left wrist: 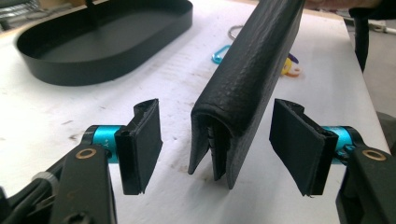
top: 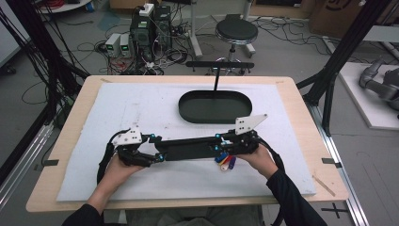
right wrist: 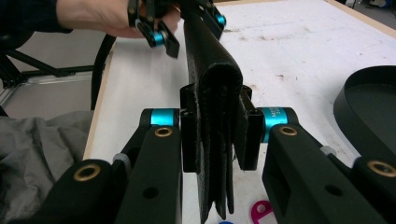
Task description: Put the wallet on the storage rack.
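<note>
Held level at centre frame above the desk (top: 70, 155): black folded case (top: 188, 148) clamped by right gripper (right wrist: 215, 140) fingers, left gripper (left wrist: 215, 149) fingers apart astride its other end, probably for regripping.

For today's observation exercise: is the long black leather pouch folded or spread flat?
Folded. In the left gripper view the black leather pouch shows a rounded top fold with its layers hanging down side by side, edges toward the table.

A grey floor (top: 291, 44) lay beyond the jaws, strewn with cables (top: 94, 47), a round stool (top: 236, 32) and computer towers (top: 150, 26)
</note>
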The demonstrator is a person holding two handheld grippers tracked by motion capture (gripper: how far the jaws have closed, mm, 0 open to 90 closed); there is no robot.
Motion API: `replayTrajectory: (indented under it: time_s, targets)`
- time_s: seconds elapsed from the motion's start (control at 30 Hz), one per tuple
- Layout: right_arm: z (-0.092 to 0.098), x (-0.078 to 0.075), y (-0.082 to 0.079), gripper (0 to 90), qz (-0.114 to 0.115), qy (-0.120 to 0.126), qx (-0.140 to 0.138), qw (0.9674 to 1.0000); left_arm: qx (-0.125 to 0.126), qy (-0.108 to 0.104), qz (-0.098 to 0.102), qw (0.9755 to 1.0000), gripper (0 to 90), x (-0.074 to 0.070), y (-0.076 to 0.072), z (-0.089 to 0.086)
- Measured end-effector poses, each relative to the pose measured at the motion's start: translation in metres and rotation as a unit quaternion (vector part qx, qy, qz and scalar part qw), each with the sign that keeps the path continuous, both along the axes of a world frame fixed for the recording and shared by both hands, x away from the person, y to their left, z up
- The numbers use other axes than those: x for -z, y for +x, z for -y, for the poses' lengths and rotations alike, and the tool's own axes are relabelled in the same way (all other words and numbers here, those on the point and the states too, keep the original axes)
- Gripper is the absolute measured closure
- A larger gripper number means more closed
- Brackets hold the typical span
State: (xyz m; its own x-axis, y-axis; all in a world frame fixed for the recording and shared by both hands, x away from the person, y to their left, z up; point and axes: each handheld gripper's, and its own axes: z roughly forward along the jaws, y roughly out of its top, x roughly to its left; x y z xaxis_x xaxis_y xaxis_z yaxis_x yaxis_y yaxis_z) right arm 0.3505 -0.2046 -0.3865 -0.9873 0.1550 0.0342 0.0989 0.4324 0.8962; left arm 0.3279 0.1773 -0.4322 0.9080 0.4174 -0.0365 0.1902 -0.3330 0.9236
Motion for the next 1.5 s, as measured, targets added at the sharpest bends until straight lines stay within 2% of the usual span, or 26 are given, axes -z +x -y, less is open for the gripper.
replayTrajectory:
  time_s: [0.07, 0.17, 0.37, 0.47, 0.67, 0.93, 1.03, 1.07, 1.13, 1.17, 1.2, 1.23, 1.4, 1.43, 1.47, 1.5]
  targets:
    - [0.000, 0.000, 0.000, 76.2, 0.003, 0.001, 0.000, 1.0000, 0.006, 0.005, -0.003, 1.0000, 34.5, 0.003, 0.002, 0.004]
    - [0.002, -0.001, 0.001, 76.1, -0.001, 0.005, 0.001, 1.0000, 0.019, 0.001, -0.002, 0.9998, 43.5, 0.005, 0.003, 0.007]
    - [0.003, -0.001, 0.001, 76.1, -0.002, 0.009, 0.001, 1.0000, 0.041, 0.000, 0.002, 0.9992, 53.5, 0.008, 0.004, 0.012]
    - [0.006, 0.000, 0.003, 76.0, -0.005, 0.014, 0.002, 0.9999, 0.057, -0.005, 0.002, 0.9984, 65.9, 0.006, 0.004, 0.010]
    - [0.009, 0.000, 0.004, 75.5, -0.013, 0.022, 0.005, 0.9997, 0.072, -0.016, 0.007, 0.9972, 71.1, 0.002, 0.001, 0.010]
    - [0.015, 0.001, 0.005, 72.0, -0.018, 0.027, 0.011, 0.9994, 0.083, -0.015, 0.013, 0.9964, 73.4, -0.006, -0.003, 0.014]
    - [0.018, 0.000, 0.003, 65.8, -0.002, 0.017, 0.029, 0.9994, 0.084, -0.008, 0.021, 0.9962, 73.7, -0.012, -0.004, 0.015]
    - [0.018, 0.000, 0.003, 65.8, -0.002, 0.017, 0.029, 0.9994, 0.084, -0.006, 0.022, 0.9962, 73.7, -0.013, -0.004, 0.016]
    - [0.023, -0.002, 0.003, 58.1, 0.002, 0.021, 0.045, 0.9988, 0.079, -0.001, 0.025, 0.9965, 73.8, -0.016, -0.004, 0.017]
    - [0.023, -0.002, 0.003, 58.1, 0.002, 0.021, 0.045, 0.9988, 0.079, 0.000, 0.025, 0.9965, 73.8, -0.017, -0.004, 0.017]
    - [0.028, -0.005, 0.003, 52.4, 0.008, 0.026, 0.055, 0.9981, 0.075, -0.002, 0.024, 0.9969, 74.0, -0.019, -0.003, 0.017]
    - [0.028, -0.005, 0.003, 52.4, 0.008, 0.026, 0.055, 0.9981, 0.071, -0.002, 0.024, 0.9972, 74.0, -0.020, -0.003, 0.017]
    - [0.047, -0.011, 0.003, 47.9, 0.020, 0.040, 0.104, 0.9935, 0.057, -0.001, 0.029, 0.9979, 74.2, -0.024, -0.001, 0.015]
    - [0.054, -0.013, 0.003, 46.8, 0.026, 0.041, 0.128, 0.9906, 0.053, -0.003, 0.028, 0.9982, 74.3, -0.025, 0.000, 0.015]
    - [0.056, -0.013, 0.003, 46.5, 0.027, 0.043, 0.137, 0.9892, 0.053, -0.003, 0.028, 0.9982, 74.3, -0.025, 0.000, 0.015]
    - [0.056, -0.013, 0.003, 46.5, 0.027, 0.043, 0.137, 0.9892, 0.051, -0.002, 0.030, 0.9983, 74.3, -0.026, 0.000, 0.015]
